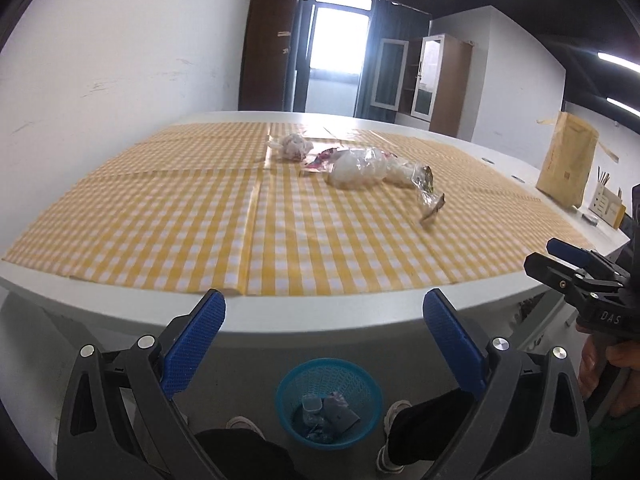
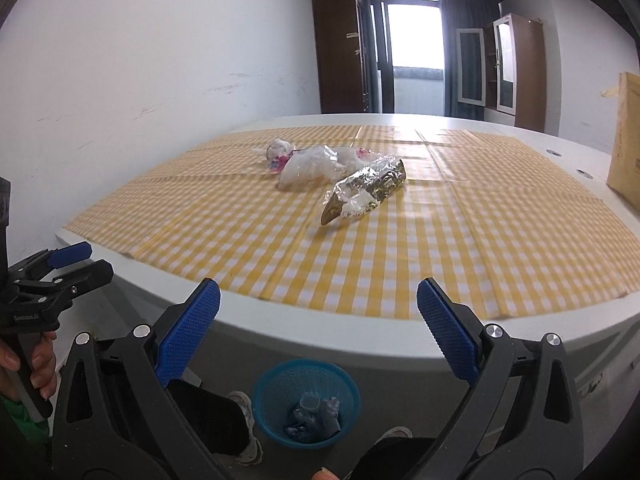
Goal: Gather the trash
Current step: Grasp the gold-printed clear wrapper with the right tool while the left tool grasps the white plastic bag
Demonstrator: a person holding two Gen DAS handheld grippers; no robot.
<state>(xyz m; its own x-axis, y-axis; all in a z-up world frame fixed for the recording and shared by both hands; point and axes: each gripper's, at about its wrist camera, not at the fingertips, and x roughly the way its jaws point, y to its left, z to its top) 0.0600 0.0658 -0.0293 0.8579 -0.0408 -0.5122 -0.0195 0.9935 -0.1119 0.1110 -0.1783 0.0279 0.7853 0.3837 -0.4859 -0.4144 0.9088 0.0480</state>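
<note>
Trash lies mid-surface on the yellow checked cloth [image 1: 280, 220]: a foil wrapper [image 2: 366, 192], clear plastic bag [image 1: 360, 168] at its 11 o'clock, crumpled wad [image 1: 294, 146] beyond. Blue basket [image 1: 328, 402] sits on the floor below. Left gripper [image 1: 324, 336] and right gripper [image 2: 318, 320]: fingers wide apart, holding nothing.

Plain office or meeting room, not home. Large white table [image 1: 320, 320] fills middle, yellow checked cloth [image 1: 200, 220] over top, round cable holes [image 2: 554, 152] in surface at 2 o'clock. Bare white walls [image 1: 120, 60], scuffed, at 9 o'clock. Brown wooden cabinet [image 2: 340, 52] and bright glazed door [image 2: 416, 36] with dark curtains at 12 o'clock. Glass-fronted cupboard [image 1: 430, 76] at 1 o'clock. Strip ceiling lights [image 1: 618, 62] at 3 o'clock. Blue mesh wastebasket [image 1: 328, 402] on floor at 6 o'clock.
</note>
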